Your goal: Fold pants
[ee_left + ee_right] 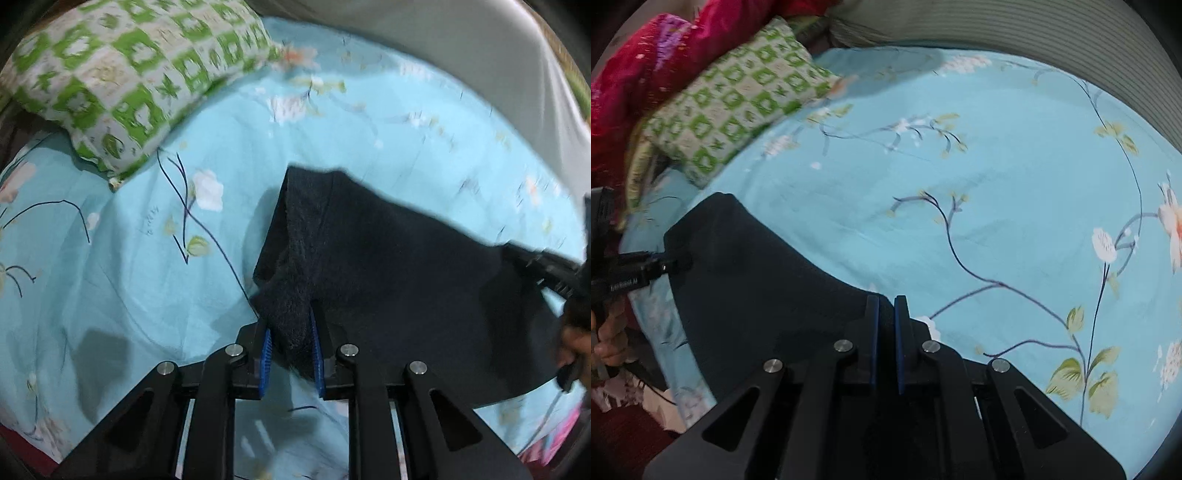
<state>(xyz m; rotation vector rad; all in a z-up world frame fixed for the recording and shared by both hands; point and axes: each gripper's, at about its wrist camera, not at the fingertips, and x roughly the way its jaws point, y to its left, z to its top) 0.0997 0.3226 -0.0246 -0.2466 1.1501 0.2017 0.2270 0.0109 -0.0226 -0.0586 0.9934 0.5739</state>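
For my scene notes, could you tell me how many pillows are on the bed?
1: the green checked pillow lies at the far left of the blue floral sheet, apart from the dark pants. Others may lie outside view.

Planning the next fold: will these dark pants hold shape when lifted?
Probably floppy: the pants sag between the left gripper and right gripper. The fleecy inside likely grips the fingers, so slipping seems unlikely.

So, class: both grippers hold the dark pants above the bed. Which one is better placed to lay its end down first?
Probably the left gripper: the pants bunch thickly between its fingers, with open bedsheet directly ahead. The right gripper clamps only a thin edge.
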